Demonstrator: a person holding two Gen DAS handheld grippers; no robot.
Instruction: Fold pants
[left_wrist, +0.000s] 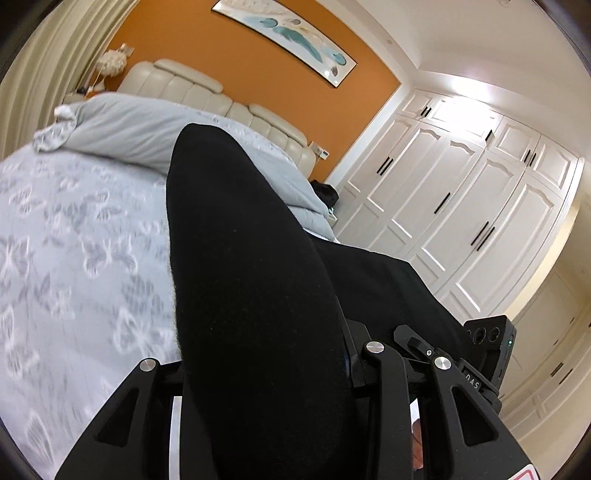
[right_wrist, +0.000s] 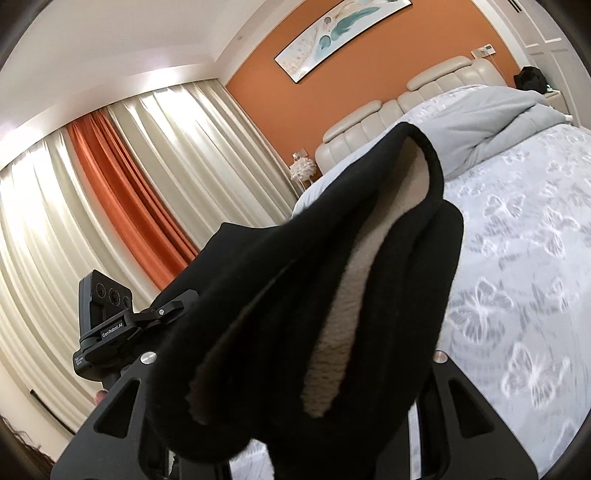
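Black fleece-lined pants (left_wrist: 243, 280) hang above a grey butterfly-print bedspread (left_wrist: 74, 258), bunched in the clamped jaws of the left gripper (left_wrist: 258, 398) and the right gripper (right_wrist: 295, 387). The cream lining (right_wrist: 351, 295) shows in the right wrist view.

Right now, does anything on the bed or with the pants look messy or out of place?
Yes. A grey duvet lies bunched near the headboard, not spread flat. The black pants show their pale fleece lining where the fabric gapes.
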